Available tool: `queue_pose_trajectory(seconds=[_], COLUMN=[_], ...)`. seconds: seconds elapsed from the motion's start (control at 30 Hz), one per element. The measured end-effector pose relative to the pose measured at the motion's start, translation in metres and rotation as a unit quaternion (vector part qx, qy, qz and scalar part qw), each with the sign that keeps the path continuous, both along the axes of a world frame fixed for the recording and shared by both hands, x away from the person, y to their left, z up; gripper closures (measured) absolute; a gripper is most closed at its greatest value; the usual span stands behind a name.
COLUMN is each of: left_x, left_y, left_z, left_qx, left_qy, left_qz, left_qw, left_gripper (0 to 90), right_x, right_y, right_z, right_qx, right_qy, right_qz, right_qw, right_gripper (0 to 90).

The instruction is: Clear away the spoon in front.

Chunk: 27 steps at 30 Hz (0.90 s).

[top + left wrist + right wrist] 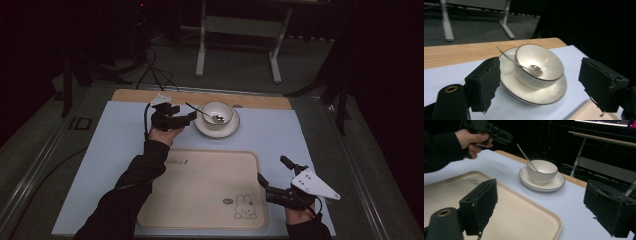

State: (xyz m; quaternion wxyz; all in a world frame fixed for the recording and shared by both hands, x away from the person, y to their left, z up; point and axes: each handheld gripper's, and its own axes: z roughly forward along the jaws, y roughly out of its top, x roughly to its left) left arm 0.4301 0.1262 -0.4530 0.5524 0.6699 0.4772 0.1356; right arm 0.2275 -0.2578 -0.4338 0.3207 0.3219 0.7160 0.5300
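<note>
A glossy cream bowl [217,113] with a thin dark rim sits on a matching saucer [217,129] at twelve o'clock on the surface [280,135], a slim metal spoon [201,111] leaning inside toward ten o'clock. My left gripper [184,120] hangs just beside the saucer at nine o'clock, its black padded fingers [484,82] spread wide and empty. My right gripper [272,175] hangs at four o'clock beside the smooth beige tray [200,190] with rounded corners and a rabbit drawing, fingers [480,205] also wide.

dim throughout; the room beyond the table [125,130] falls to black. light seems to come from above, glaring off the bowl [539,62]. near jaws look soft, perhaps out of focus; shadows are faint.
</note>
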Motion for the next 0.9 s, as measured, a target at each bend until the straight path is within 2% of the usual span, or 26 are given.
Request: queue_pose_trajectory(seconds=[0.1, 0.33, 0.37, 0.47, 0.63, 0.67, 0.77, 0.9], left_x=[0.006, 0.023, 0.024, 0.030, 0.038, 0.043, 0.048, 0.050], left_y=[-0.003, -0.009, -0.010, -0.012, -0.015, -0.018, -0.022, -0.026], left_z=[-0.008, -0.021, -0.022, -0.027, -0.031, -0.033, -0.035, -0.037], left_qx=[-0.002, -0.029, -0.036, -0.035, -0.044, -0.048, -0.058, -0.070], left_qy=[0.003, 0.023, 0.024, 0.029, 0.031, 0.034, 0.039, 0.037], left_qz=[0.017, 0.057, 0.062, 0.077, 0.089, 0.097, 0.106, 0.118], left_qw=[0.9998, 0.9977, 0.9971, 0.9960, 0.9946, 0.9935, 0.9919, 0.9898], left_gripper=[19.6, 23.5, 25.0, 31.7, 41.1, 41.1, 49.0, 56.7], right_x=[-0.001, 0.000, 0.000, 0.000, 0.000, 0.000, 0.000, -0.001], right_y=[0.000, -0.003, -0.003, -0.003, -0.004, -0.004, -0.005, -0.006], right_z=[0.000, 0.000, 0.000, -0.001, -0.001, -0.001, -0.001, -0.001], right_qx=[-0.001, 0.003, 0.003, 0.002, 0.004, 0.004, 0.005, 0.007], right_qy=[0.001, 0.005, 0.006, 0.007, 0.011, 0.011, 0.012, 0.013], right_qz=[0.001, 0.000, 0.001, 0.001, 0.001, 0.001, 0.002, 0.003], right_qw=[1.0000, 1.0000, 1.0000, 1.0000, 0.9999, 0.9999, 0.9999, 0.9999], right_gripper=[11.8, 11.8, 11.8, 11.8, 11.9, 11.9, 11.9, 11.9])
